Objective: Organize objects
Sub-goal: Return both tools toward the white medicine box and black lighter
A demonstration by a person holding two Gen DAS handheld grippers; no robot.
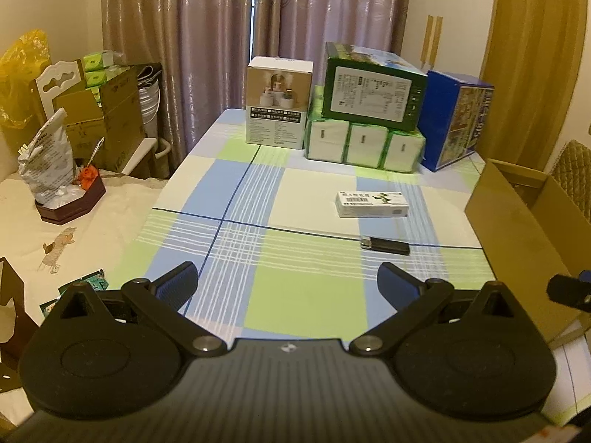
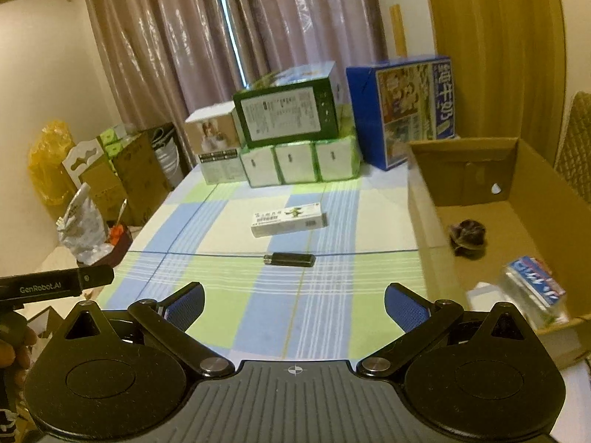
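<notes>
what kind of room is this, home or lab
Most likely a room in a home, not a lab. A table under a plaid cloth stands before long drawn curtains, packs of tissues are stacked at its far end, and bags and cartons are piled beside it.

Readable print in the two wrist views

"GenRobot.AI" is printed in white on the black left gripper [image 2: 55, 286] seen at the left edge of the right wrist view. Large Chinese characters, read as "纯牛奶", are shown on the side of the blue milk carton [image 2: 413, 110]. Print on the small medicine box [image 2: 290, 218] and the green box [image 2: 288, 112] is too small to be read.
</notes>
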